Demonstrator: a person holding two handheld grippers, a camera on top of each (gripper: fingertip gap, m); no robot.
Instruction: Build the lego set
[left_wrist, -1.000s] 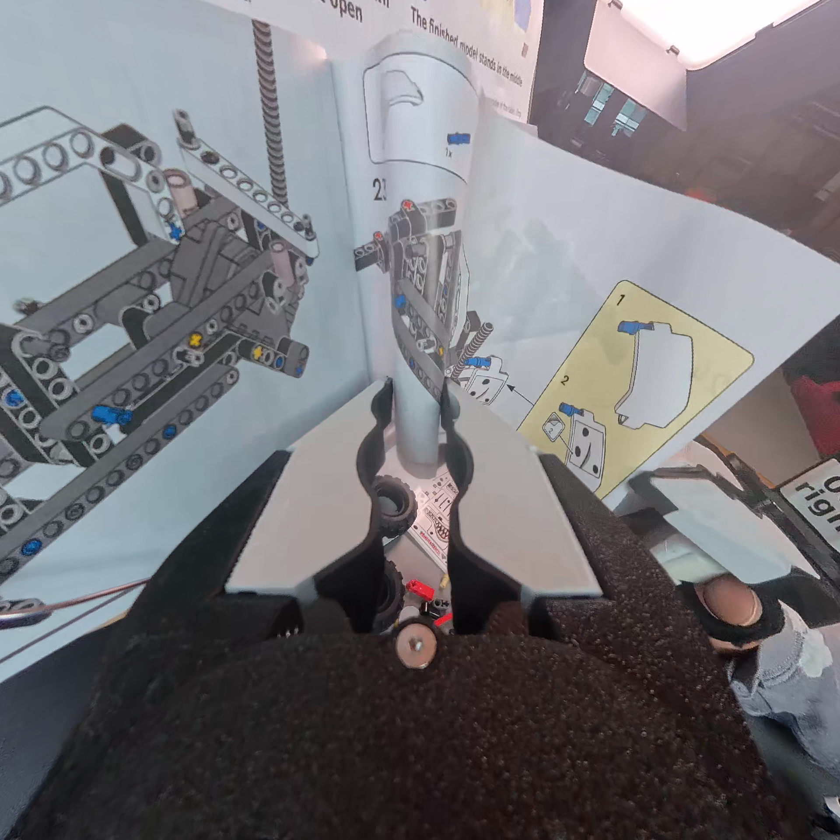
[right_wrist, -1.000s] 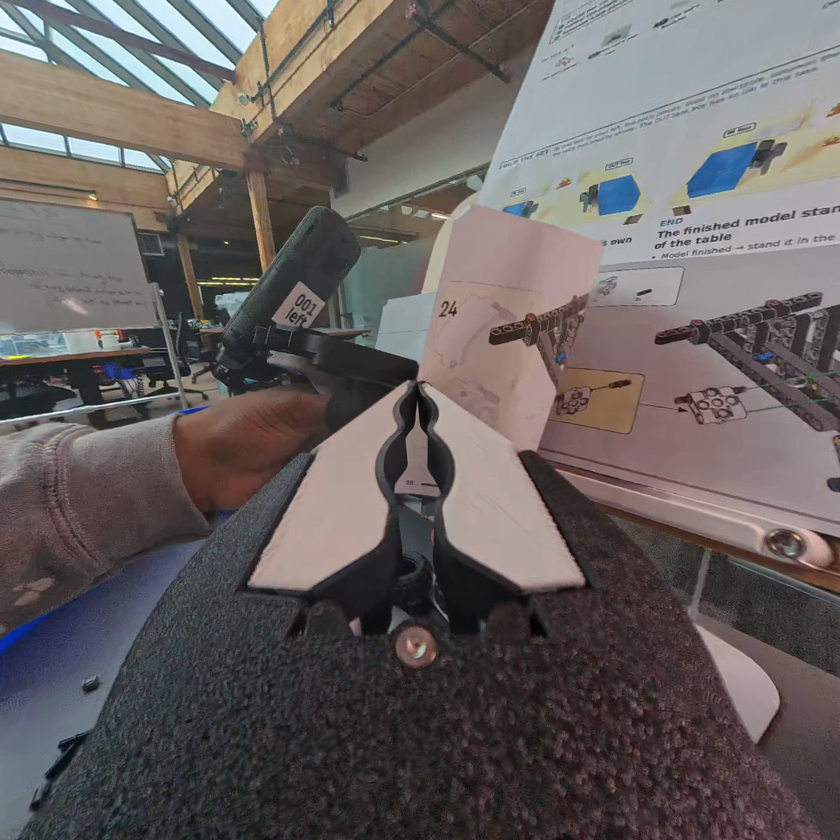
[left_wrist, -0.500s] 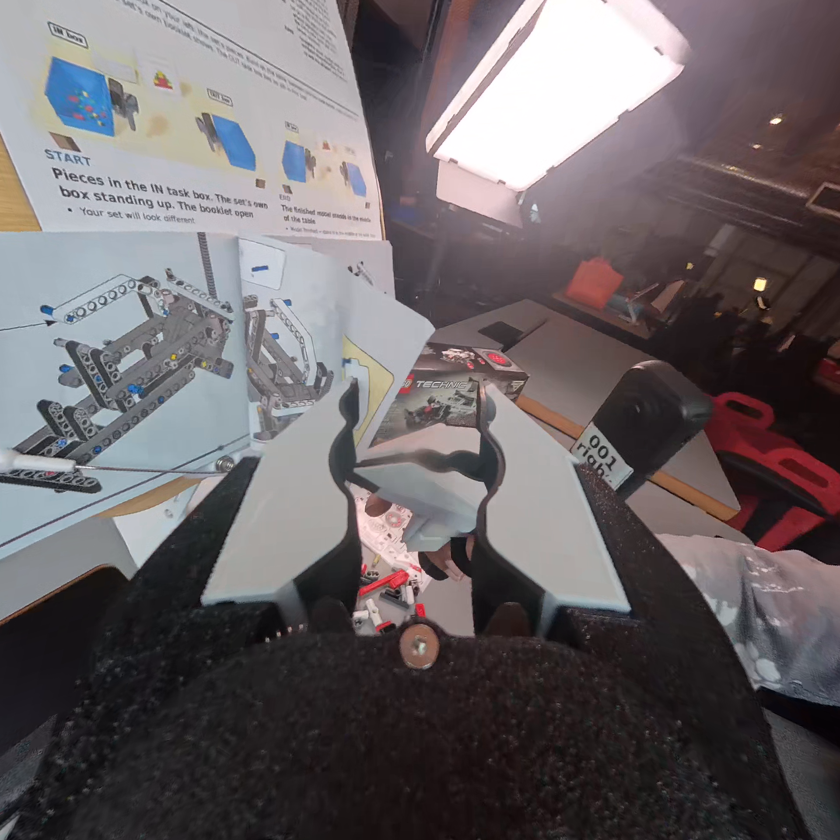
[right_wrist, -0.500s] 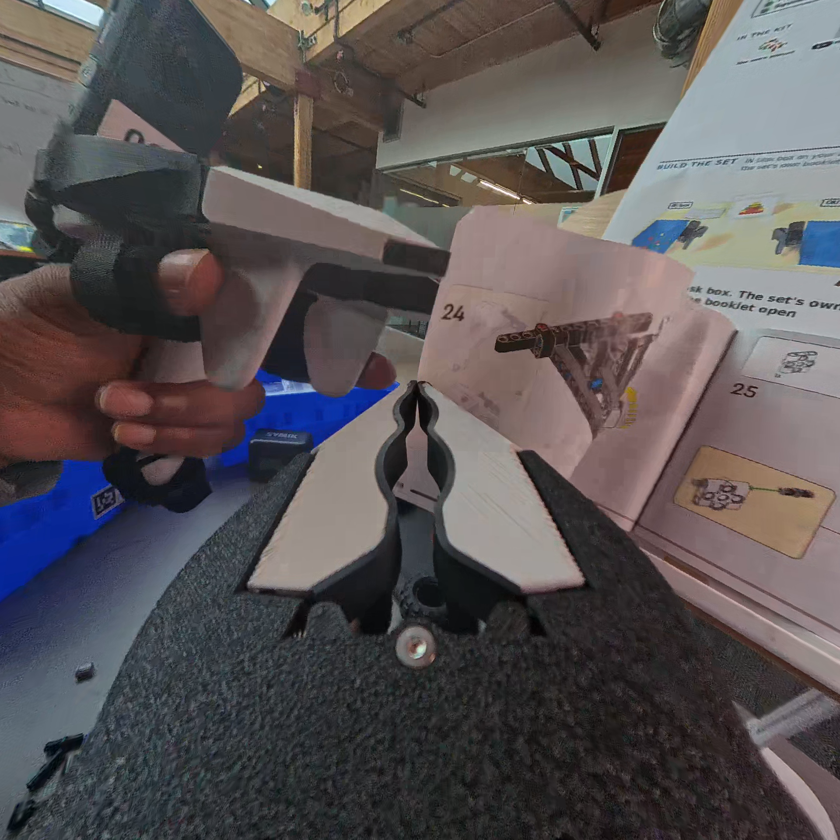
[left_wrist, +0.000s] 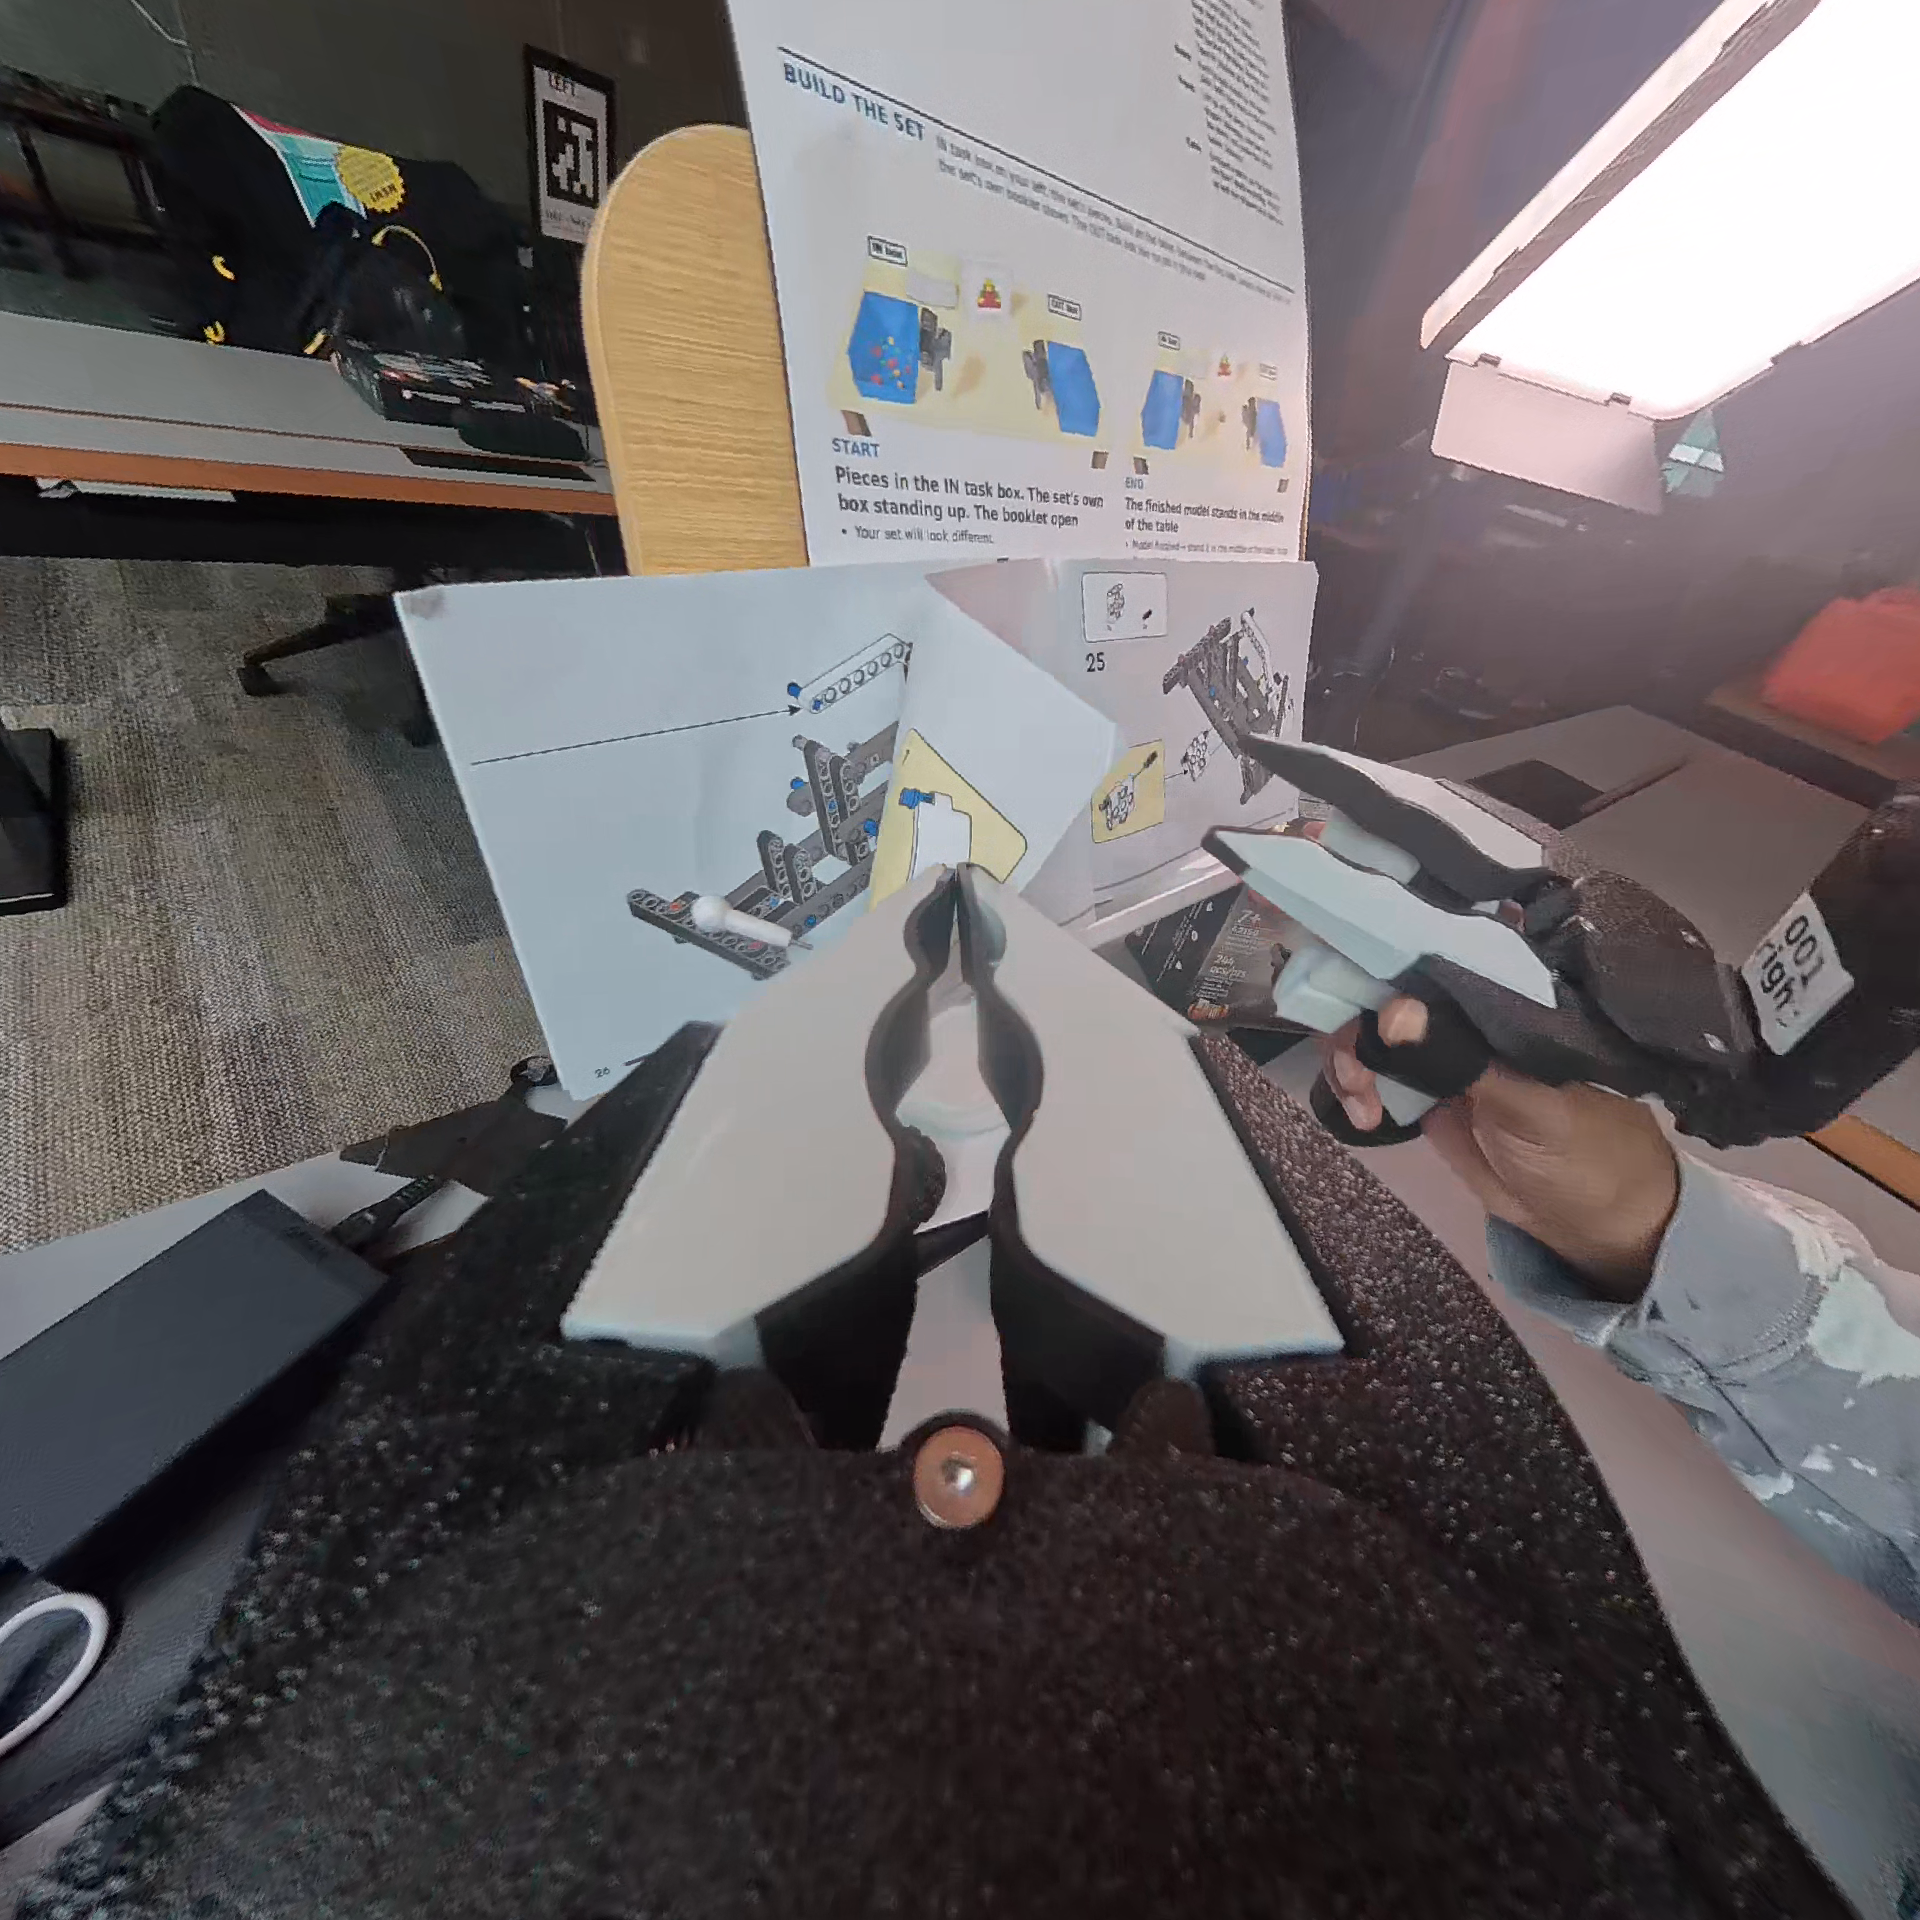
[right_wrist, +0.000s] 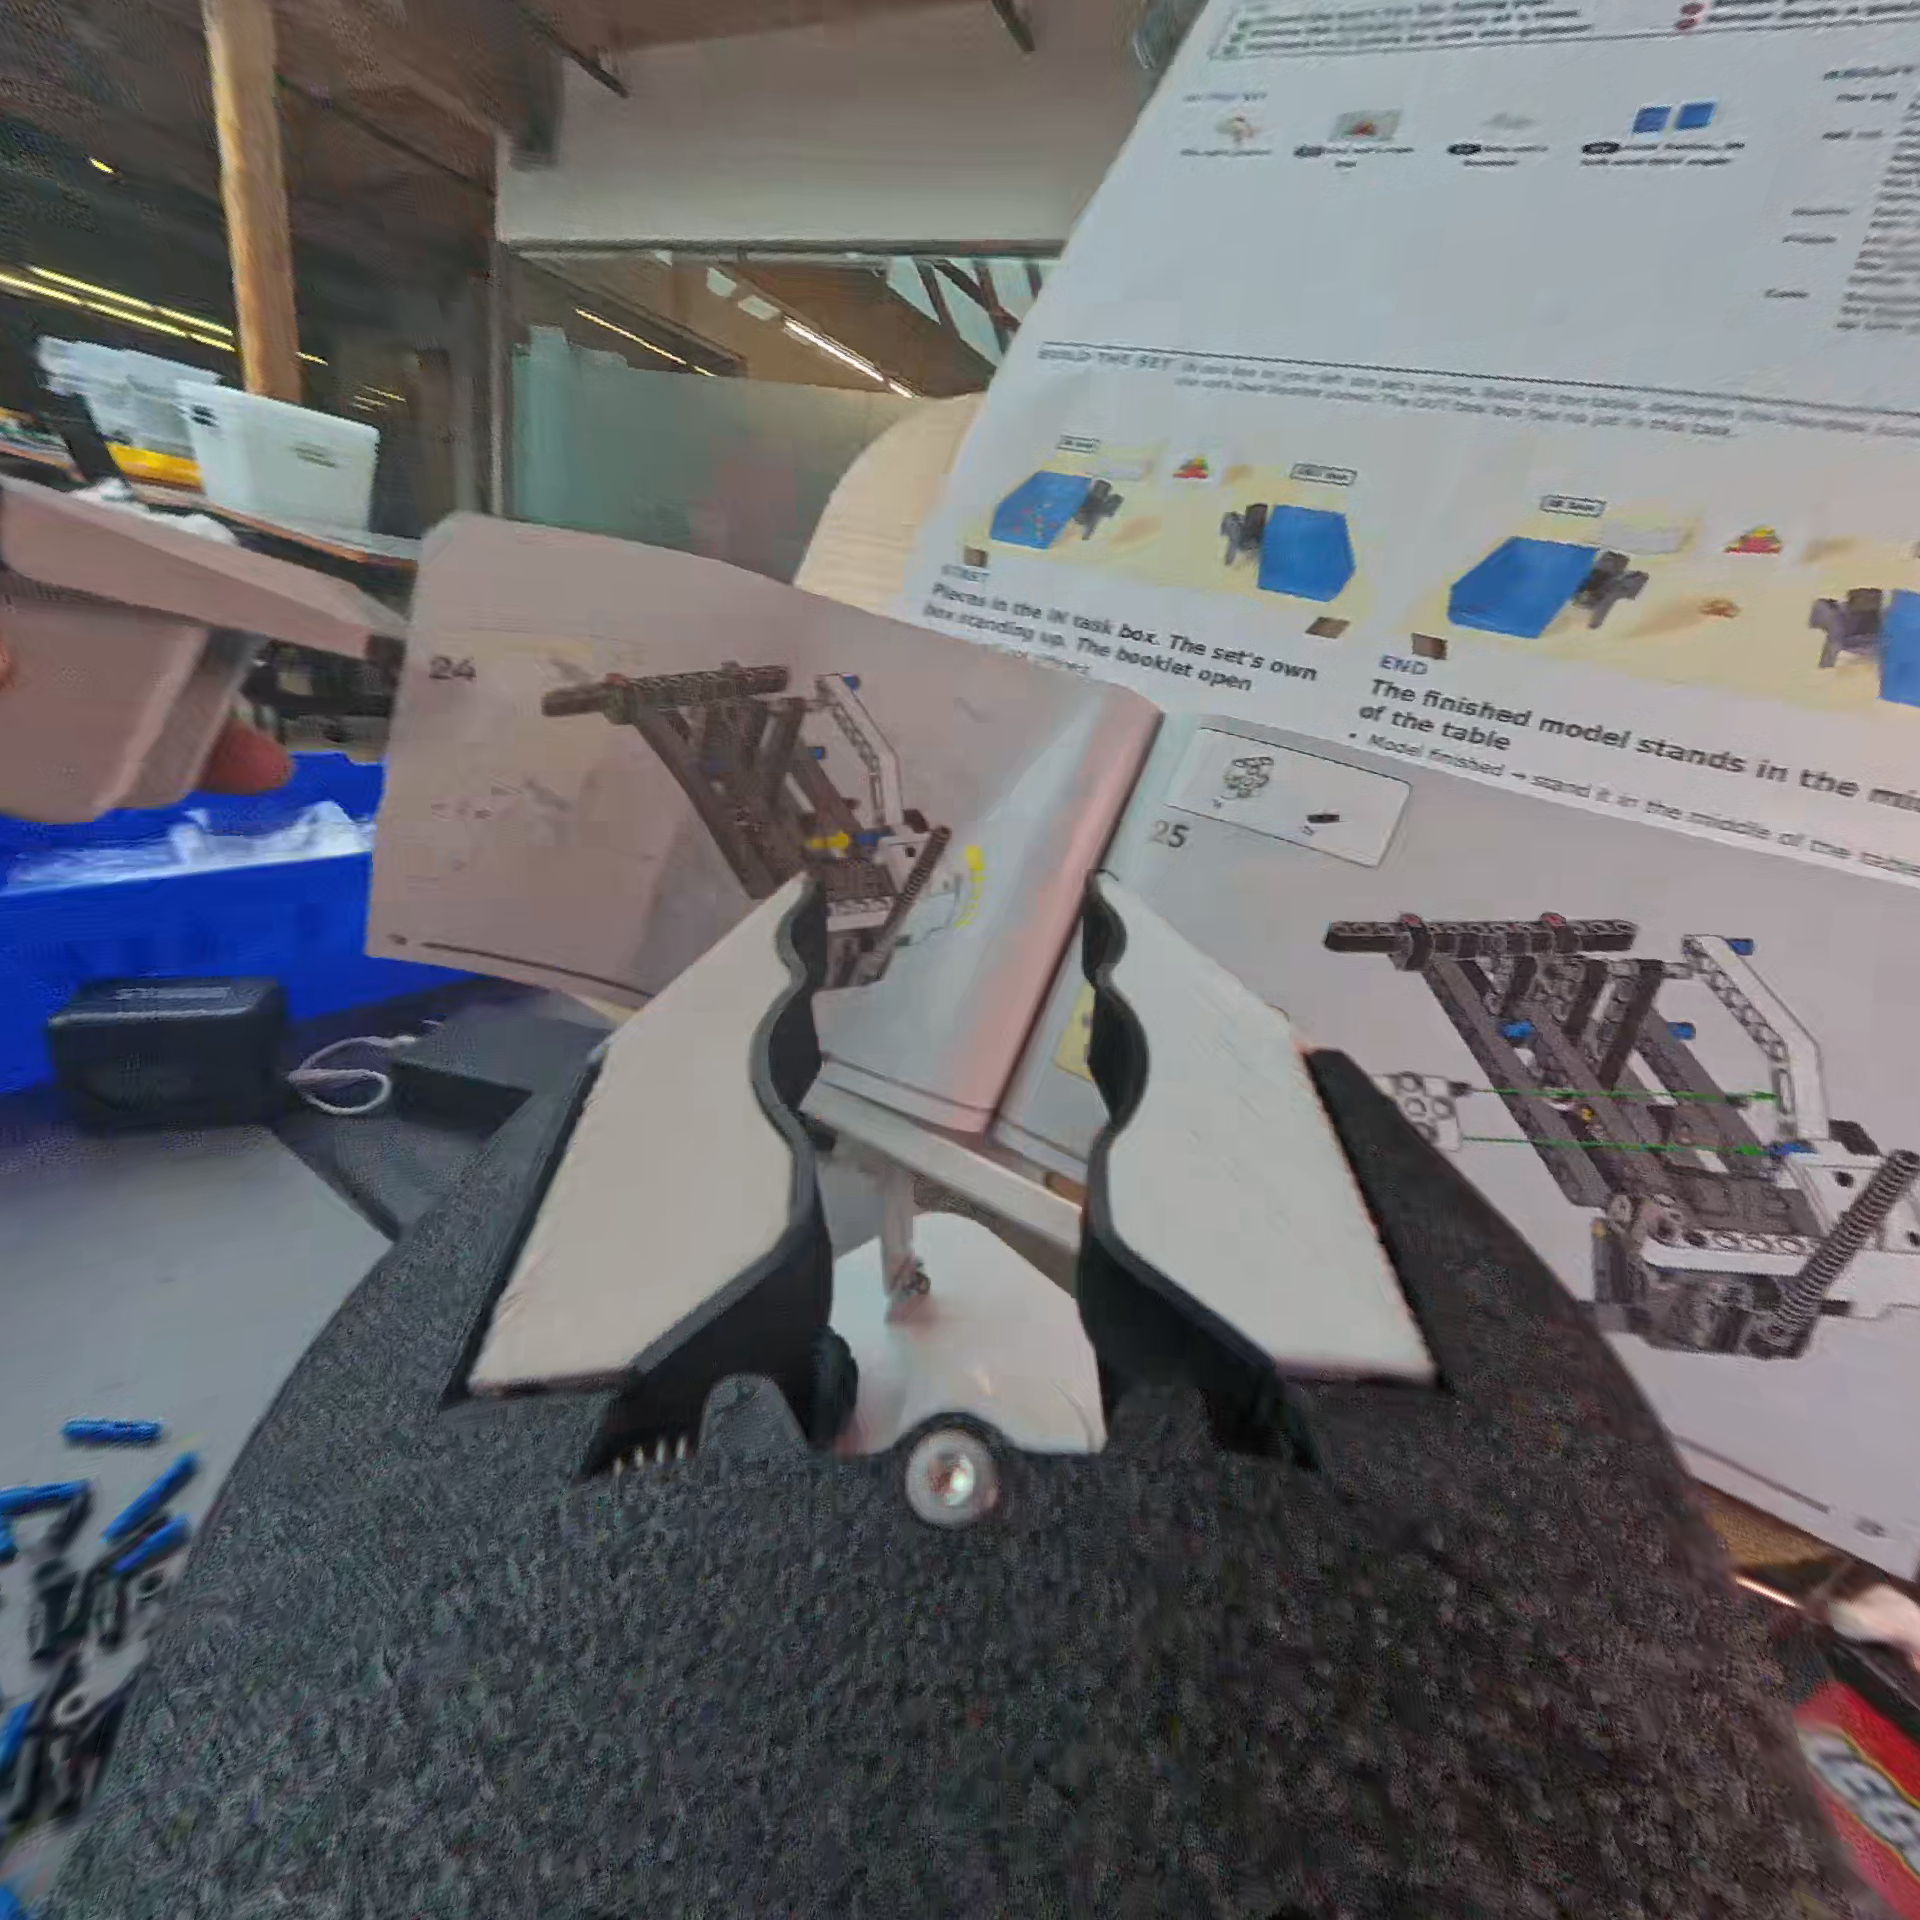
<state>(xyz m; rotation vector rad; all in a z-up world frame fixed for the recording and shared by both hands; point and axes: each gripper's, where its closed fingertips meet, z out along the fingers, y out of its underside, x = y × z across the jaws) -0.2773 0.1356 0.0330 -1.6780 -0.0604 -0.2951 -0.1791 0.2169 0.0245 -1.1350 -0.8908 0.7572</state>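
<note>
The Lego instruction booklet (left_wrist: 623, 790) stands open on a stand, with one page (left_wrist: 997, 748) lifted halfway across. My left gripper (left_wrist: 954, 885) is shut, with its tips at that page's free edge. In the right wrist view it shows at the far left (right_wrist: 187, 613), against the lifted page (right_wrist: 582, 769). My right gripper (right_wrist: 945, 894) is open and empty in front of the booklet's spine; it also shows in the left wrist view (left_wrist: 1231, 795). Loose blue and black Lego pieces (right_wrist: 104, 1507) lie on the table at the lower left.
A printed task sheet (left_wrist: 1039, 260) hangs on a wooden board (left_wrist: 696, 364) behind the booklet. A blue bin (right_wrist: 187, 914) and a small black box (right_wrist: 166, 1039) sit to the left. The Lego box (left_wrist: 1205, 956) lies to the right of the stand. A black case (left_wrist: 156, 1351) is at the near left. The black case (left_wrist: 156, 1351) is about 30 cm from my left fingertips.
My right gripper has let go of the page and opened. My left gripper, open half a second ago, has shut at the page's edge and drawn back from the booklet.
</note>
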